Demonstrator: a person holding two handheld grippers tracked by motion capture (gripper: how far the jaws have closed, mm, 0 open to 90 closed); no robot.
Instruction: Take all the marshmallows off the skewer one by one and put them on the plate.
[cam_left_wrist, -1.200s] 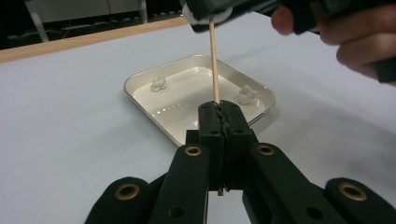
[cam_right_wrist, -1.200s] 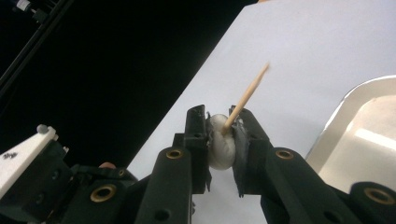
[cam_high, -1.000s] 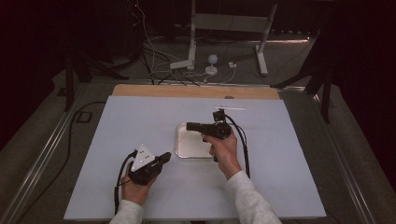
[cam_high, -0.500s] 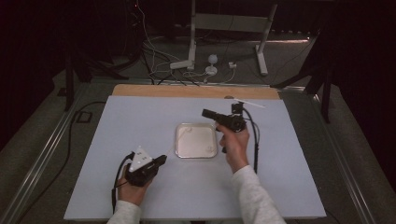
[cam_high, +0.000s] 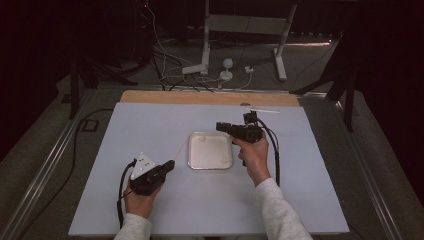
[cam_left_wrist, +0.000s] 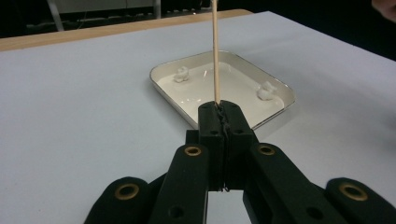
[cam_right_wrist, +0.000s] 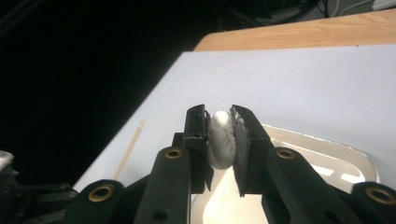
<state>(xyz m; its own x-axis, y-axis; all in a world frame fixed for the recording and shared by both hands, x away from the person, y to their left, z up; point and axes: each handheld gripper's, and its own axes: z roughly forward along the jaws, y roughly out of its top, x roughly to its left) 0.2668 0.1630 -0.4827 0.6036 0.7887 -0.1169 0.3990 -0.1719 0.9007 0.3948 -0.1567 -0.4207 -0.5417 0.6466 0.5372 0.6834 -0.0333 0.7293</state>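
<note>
The right gripper (cam_right_wrist: 220, 122) was clamped on a white marshmallow (cam_right_wrist: 221, 142), above the tray's (cam_right_wrist: 355, 161) edge. The left gripper (cam_left_wrist: 220, 113) pinched a thin wooden skewer (cam_left_wrist: 215, 51), with 2 marshmallows lying in the tray beyond it.

Matt black plastic w/ brass-coloured rivets is seen on the left gripper (cam_left_wrist: 219, 112) and right gripper (cam_right_wrist: 220, 121). A thin, smooth wooden stick (cam_left_wrist: 215, 51) is noted. The tray (cam_left_wrist: 278, 88) looks glossy white w/ a metal rim. The lump (cam_right_wrist: 221, 140) appears soft, doughy, matt. The table (cam_high: 150, 125) is covered matt pale; a wood edge (cam_high: 150, 96) is left bare.
</note>
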